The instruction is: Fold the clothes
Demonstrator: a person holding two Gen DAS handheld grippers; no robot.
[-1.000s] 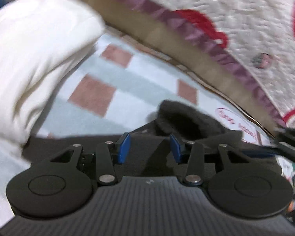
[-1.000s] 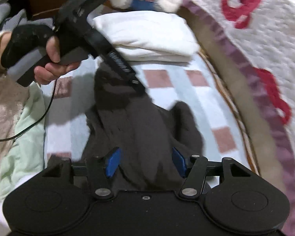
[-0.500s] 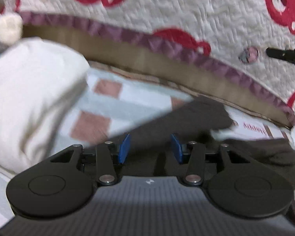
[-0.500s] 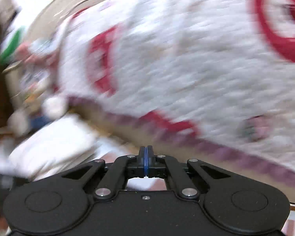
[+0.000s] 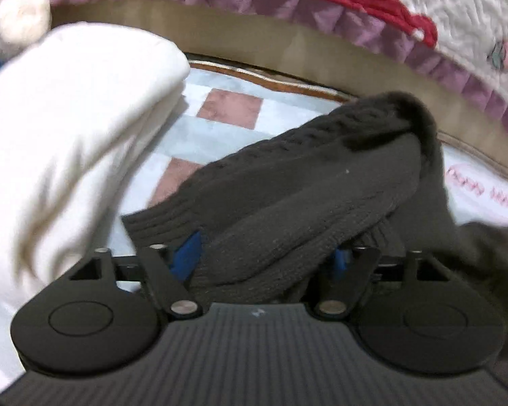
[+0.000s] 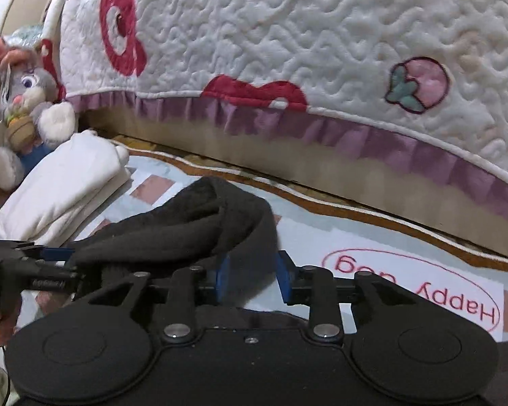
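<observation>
Since half a second ago, the dark sweater point(image 5: 308, 182) is bunching between the closing left gripper point(image 5: 264, 257) fingers, running toward one o'clock. Right gripper point(image 6: 252, 279) is opening; sweater fabric is sitting between its fingers, unpressed.

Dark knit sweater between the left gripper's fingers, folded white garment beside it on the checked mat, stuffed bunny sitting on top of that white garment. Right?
Not quite. The stuffed bunny is not on top of the folded white garment; it sits behind it, at its far end, as the right wrist view shows. The rest holds: the dark knit sweater is between the left gripper's fingers, on the checked mat.
</observation>
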